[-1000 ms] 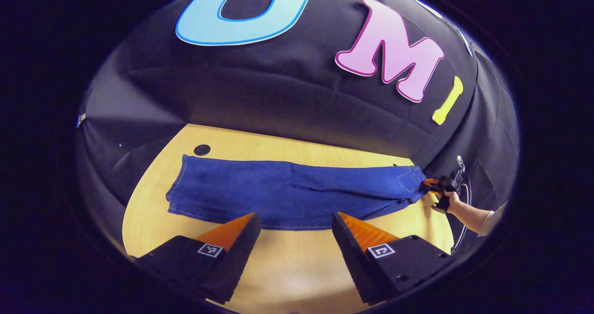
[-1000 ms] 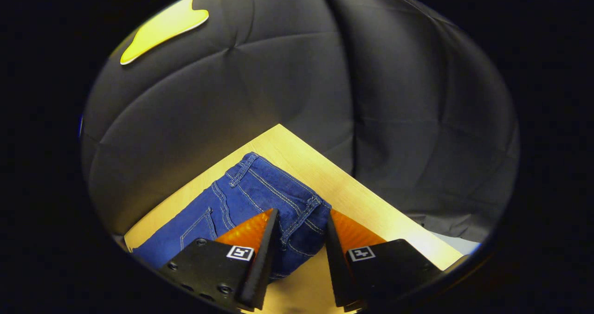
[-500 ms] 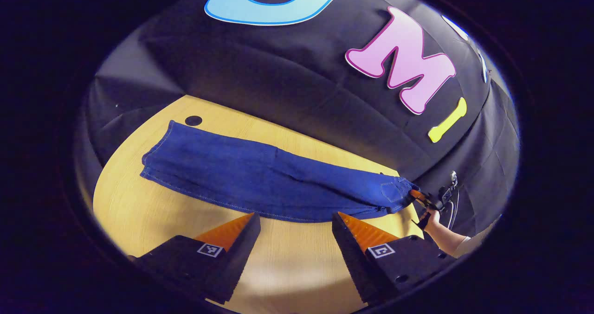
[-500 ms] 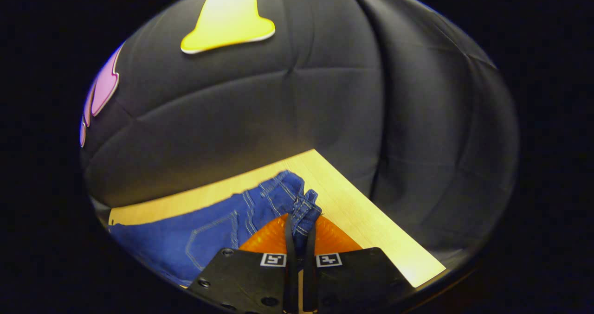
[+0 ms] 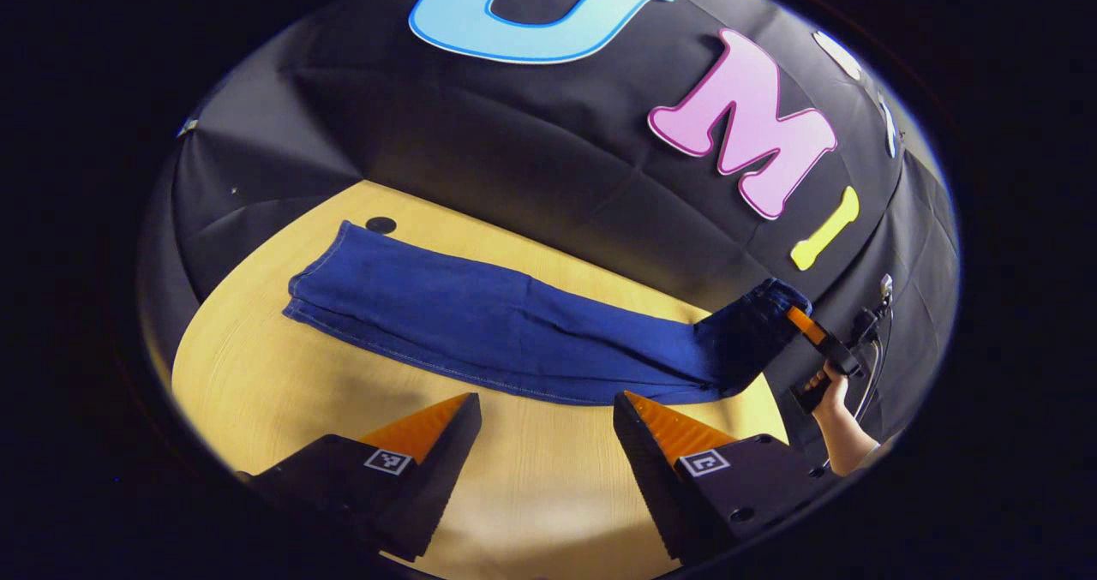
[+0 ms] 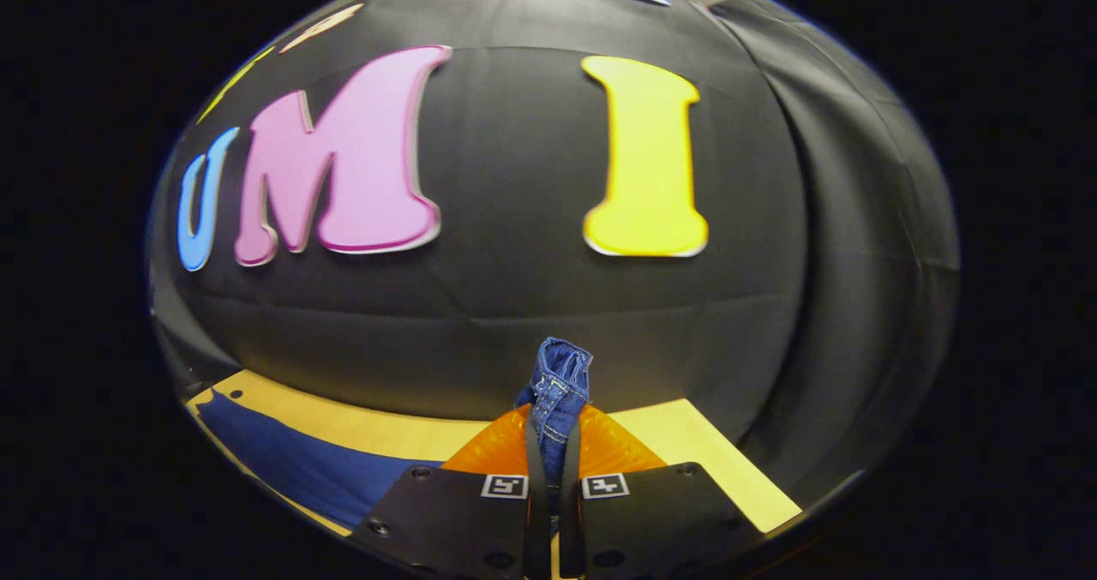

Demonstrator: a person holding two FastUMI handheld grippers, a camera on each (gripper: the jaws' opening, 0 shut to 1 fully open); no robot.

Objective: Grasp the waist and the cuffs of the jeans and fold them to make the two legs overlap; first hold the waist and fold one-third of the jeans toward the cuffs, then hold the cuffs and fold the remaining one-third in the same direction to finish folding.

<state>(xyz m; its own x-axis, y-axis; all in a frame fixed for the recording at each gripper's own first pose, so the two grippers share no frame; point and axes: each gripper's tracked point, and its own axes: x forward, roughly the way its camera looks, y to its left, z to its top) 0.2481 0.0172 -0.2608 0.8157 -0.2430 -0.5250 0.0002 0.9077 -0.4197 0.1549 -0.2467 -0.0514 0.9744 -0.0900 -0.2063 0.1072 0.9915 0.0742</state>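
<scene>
So the table (image 5: 257, 374) has the jeans (image 5: 480, 323) stretched out long across it, and the legs already look stacked one on the other – that overlap step seems done to me. The cuffs (image 5: 313, 284) lie flat at the far end of the jeans from the waist, next to a small dark dot on the table (image 5: 380, 224). The waist (image 6: 555, 383) is off the table, pinched between both fingers of the right gripper (image 6: 548, 443), which are squeezed together on the denim. In the left gripper view you can see that gripper (image 5: 810, 331) out at the waist end with a hand (image 5: 823, 387) on its handle. The left gripper (image 5: 544, 426) hangs on the near side of the jeans with its fingers spread apart, holding nothing. I'd say the first third-fold is only just starting – both thirds are still to go. Compared with half a second back, the waist has come up off the table, and a second ago the right fingers were still apart around it.
</scene>
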